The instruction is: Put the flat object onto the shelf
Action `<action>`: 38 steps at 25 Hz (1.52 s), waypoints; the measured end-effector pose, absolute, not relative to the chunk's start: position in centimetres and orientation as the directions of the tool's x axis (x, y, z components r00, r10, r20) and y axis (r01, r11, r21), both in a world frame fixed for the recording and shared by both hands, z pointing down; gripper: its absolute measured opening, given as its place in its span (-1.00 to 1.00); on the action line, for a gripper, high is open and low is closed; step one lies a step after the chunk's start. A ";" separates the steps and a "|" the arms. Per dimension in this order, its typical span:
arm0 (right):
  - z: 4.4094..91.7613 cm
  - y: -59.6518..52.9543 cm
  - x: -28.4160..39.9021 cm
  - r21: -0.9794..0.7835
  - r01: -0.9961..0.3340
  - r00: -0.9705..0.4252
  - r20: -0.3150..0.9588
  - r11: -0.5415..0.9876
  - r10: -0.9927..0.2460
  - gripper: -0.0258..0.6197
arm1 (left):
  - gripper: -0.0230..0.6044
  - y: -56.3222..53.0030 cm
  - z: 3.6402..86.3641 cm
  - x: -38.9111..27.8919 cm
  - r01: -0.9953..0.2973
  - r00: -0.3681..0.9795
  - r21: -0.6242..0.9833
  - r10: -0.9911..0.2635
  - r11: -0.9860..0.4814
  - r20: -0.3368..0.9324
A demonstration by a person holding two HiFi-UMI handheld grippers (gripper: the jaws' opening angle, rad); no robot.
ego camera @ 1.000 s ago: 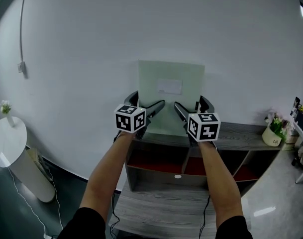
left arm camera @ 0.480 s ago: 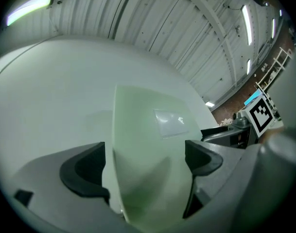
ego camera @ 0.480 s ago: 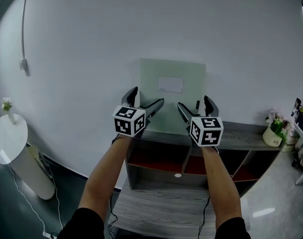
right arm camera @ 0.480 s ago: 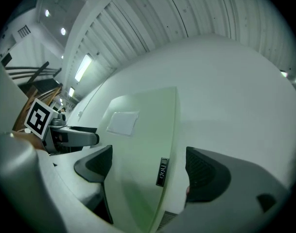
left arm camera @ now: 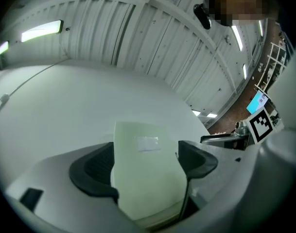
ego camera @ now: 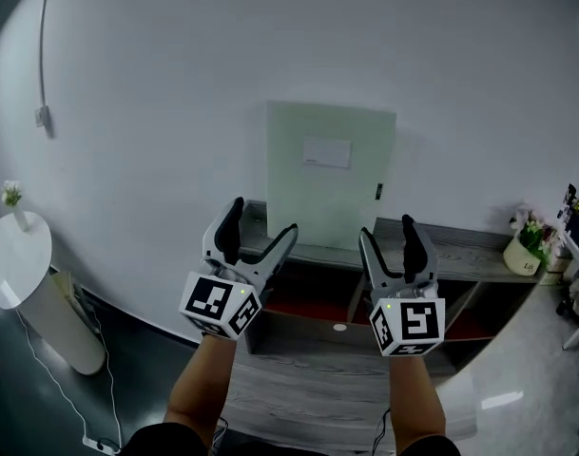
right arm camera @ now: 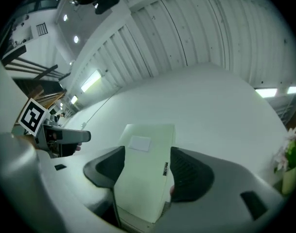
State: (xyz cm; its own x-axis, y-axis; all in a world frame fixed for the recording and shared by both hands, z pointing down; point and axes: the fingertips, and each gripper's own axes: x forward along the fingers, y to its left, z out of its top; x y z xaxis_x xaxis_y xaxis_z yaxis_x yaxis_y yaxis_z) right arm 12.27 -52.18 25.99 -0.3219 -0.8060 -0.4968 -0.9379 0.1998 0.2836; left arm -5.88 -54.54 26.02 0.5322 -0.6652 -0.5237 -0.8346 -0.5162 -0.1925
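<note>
Head view is showing the pale-green flat board [ego camera: 330, 174] standing upright on the grey wooden shelf [ego camera: 460, 253], ahead between the left gripper [ego camera: 262, 218] and right gripper [ego camera: 386, 228], both closing empty.

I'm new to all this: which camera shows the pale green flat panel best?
The head view: the pale green flat panel stands whole and upright on the grey wooden shelf, against the white wall. Both gripper views show it warped, its lower sides partly covered.
</note>
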 end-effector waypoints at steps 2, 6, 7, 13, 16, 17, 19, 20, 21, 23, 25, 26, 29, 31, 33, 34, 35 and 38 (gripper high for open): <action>27.4 -50.7 12.0 0.307 -0.936 -0.311 -0.503 0.169 -0.807 -0.08 | 0.16 -53.5 27.7 -6.1 -0.843 0.516 -0.174 -0.676 -0.509 -0.526; 30.2 -49.5 11.8 0.315 -0.936 -0.299 -0.486 0.154 -0.821 -0.55 | -0.46 -52.9 30.4 -6.3 -0.873 0.471 -0.153 -0.717 -0.463 -0.514; 30.9 -49.4 12.0 0.303 -0.939 -0.296 -0.479 0.161 -0.826 -0.63 | -0.60 -52.8 31.0 -6.3 -0.881 0.459 -0.153 -0.728 -0.449 -0.510; 34.9 -49.4 12.0 0.245 -0.952 -0.276 -0.423 0.185 -0.863 -0.84 | -0.91 -52.2 35.7 -4.8 -0.868 0.489 -0.160 -0.750 -0.471 -0.446; 36.1 -49.3 11.7 0.230 -0.954 -0.275 -0.407 0.194 -0.871 -0.84 | -0.91 -52.4 37.7 -4.3 -0.864 0.493 -0.132 -0.762 -0.486 -0.420; 36.4 -49.3 11.6 0.228 -0.953 -0.277 -0.404 0.198 -0.872 -0.84 | -0.91 -52.4 38.0 -4.2 -0.862 0.496 -0.127 -0.764 -0.490 -0.414; 36.9 -49.4 11.2 0.231 -0.952 -0.282 -0.398 0.202 -0.873 -0.84 | -0.91 -52.5 38.3 -4.0 -0.861 0.500 -0.134 -0.764 -0.491 -0.407; 37.1 -49.5 11.0 0.235 -0.951 -0.284 -0.395 0.203 -0.874 -0.84 | -0.91 -52.6 38.2 -4.0 -0.861 0.500 -0.141 -0.764 -0.489 -0.408; 37.4 -49.6 10.8 0.237 -0.950 -0.286 -0.392 0.205 -0.874 -0.84 | -0.91 -52.7 38.1 -4.1 -0.862 0.499 -0.145 -0.764 -0.486 -0.410; 37.7 -49.7 10.4 0.237 -0.948 -0.292 -0.388 0.211 -0.874 -0.84 | -0.91 -52.8 38.0 -4.4 -0.866 0.493 -0.146 -0.768 -0.478 -0.410; 37.7 -49.7 10.1 0.239 -0.947 -0.295 -0.388 0.214 -0.873 -0.85 | -0.91 -52.9 38.1 -4.6 -0.872 0.484 -0.143 -0.776 -0.469 -0.405; 37.7 -49.7 10.0 0.240 -0.947 -0.295 -0.388 0.213 -0.873 -0.85 | -0.91 -52.9 38.2 -4.8 -0.874 0.480 -0.141 -0.779 -0.466 -0.404; 37.6 -49.9 9.8 0.237 -0.947 -0.299 -0.393 0.219 -0.870 -0.84 | -0.91 -53.1 38.3 -5.0 -0.878 0.472 -0.136 -0.783 -0.459 -0.405; 37.6 -50.0 9.7 0.234 -0.946 -0.302 -0.395 0.223 -0.868 -0.85 | -0.91 -53.2 38.3 -5.0 -0.878 0.472 -0.138 -0.784 -0.458 -0.403; 37.6 -50.2 9.6 0.232 -0.947 -0.301 -0.395 0.223 -0.868 -0.85 | -0.91 -53.4 38.5 -5.0 -0.878 0.472 -0.136 -0.786 -0.458 -0.398; 37.6 -50.2 9.6 0.234 -0.947 -0.299 -0.396 0.219 -0.868 -0.85 | -0.91 -53.5 38.6 -5.1 -0.879 0.471 -0.135 -0.788 -0.458 -0.396; 37.5 -50.2 9.5 0.241 -0.947 -0.296 -0.397 0.212 -0.869 -0.84 | -0.91 -53.5 38.6 -5.1 -0.879 0.471 -0.135 -0.788 -0.457 -0.396; 37.3 -50.0 9.3 0.270 -0.944 -0.290 -0.405 0.190 -0.867 -0.85 | -0.91 -53.4 38.6 -5.0 -0.877 0.474 -0.140 -0.786 -0.459 -0.396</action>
